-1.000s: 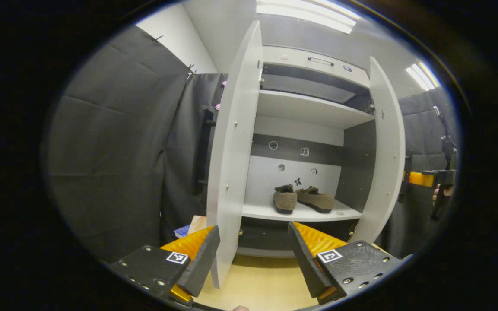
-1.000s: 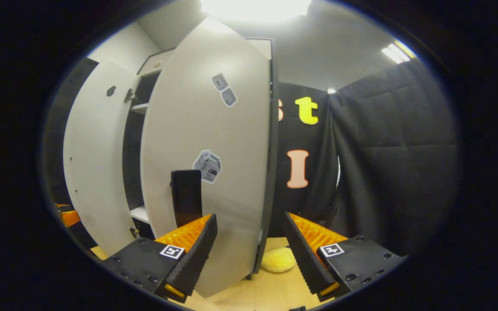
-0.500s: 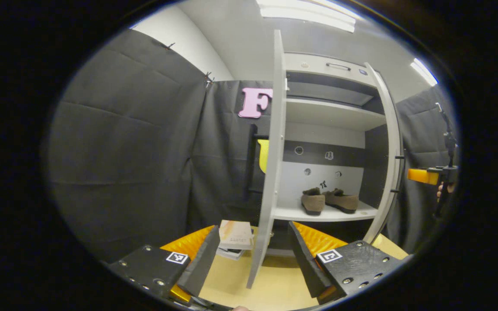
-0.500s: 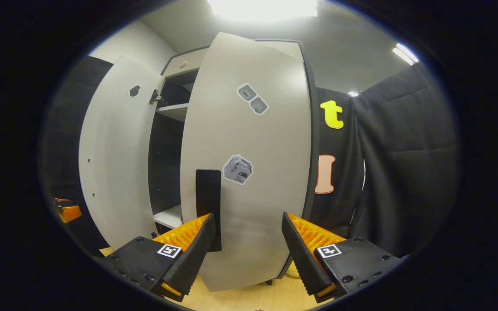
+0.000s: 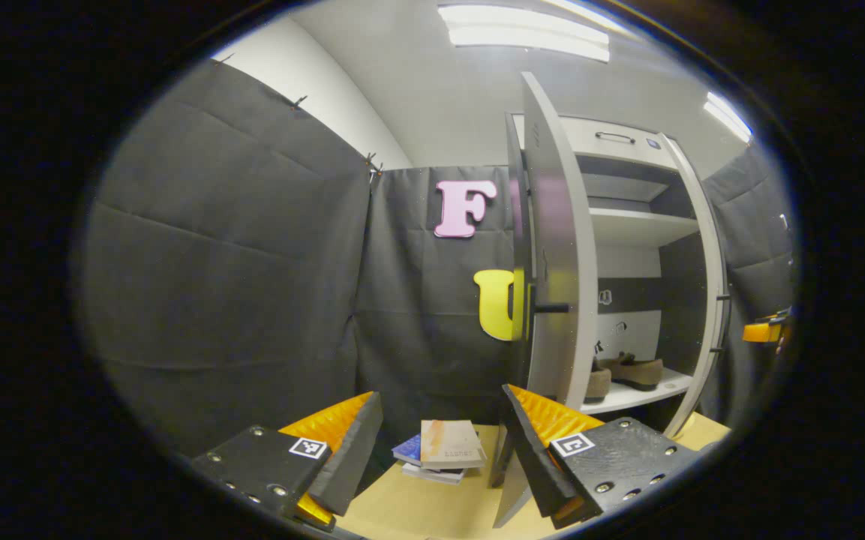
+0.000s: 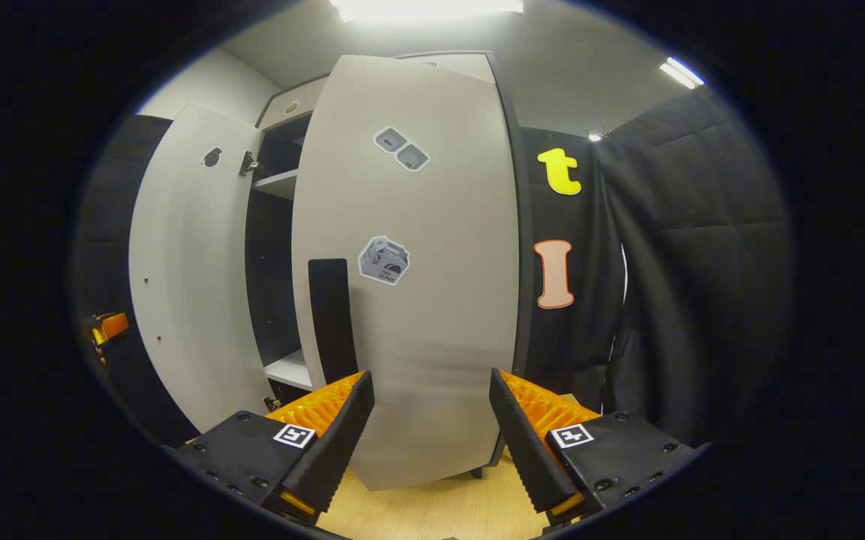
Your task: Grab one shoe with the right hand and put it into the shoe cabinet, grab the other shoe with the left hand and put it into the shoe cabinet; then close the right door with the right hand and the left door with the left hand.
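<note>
Between left door (image 5: 552,247) and right door (image 6: 409,262), a gap.

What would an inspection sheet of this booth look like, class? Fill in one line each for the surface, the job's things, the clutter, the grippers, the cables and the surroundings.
Surface: pale wooden floor, bare in front of the cabinet.
Job's things: two brown shoes side by side on a cabinet shelf; left door and right door both partly open.
Clutter: a small stack of books on the floor beside the cabinet.
Grippers: left gripper open, holding nothing; right gripper open, facing the right door's front near its dark handle.
Cables: nothing seen.
Surroundings: black cloth wall, ceiling lights.
</note>
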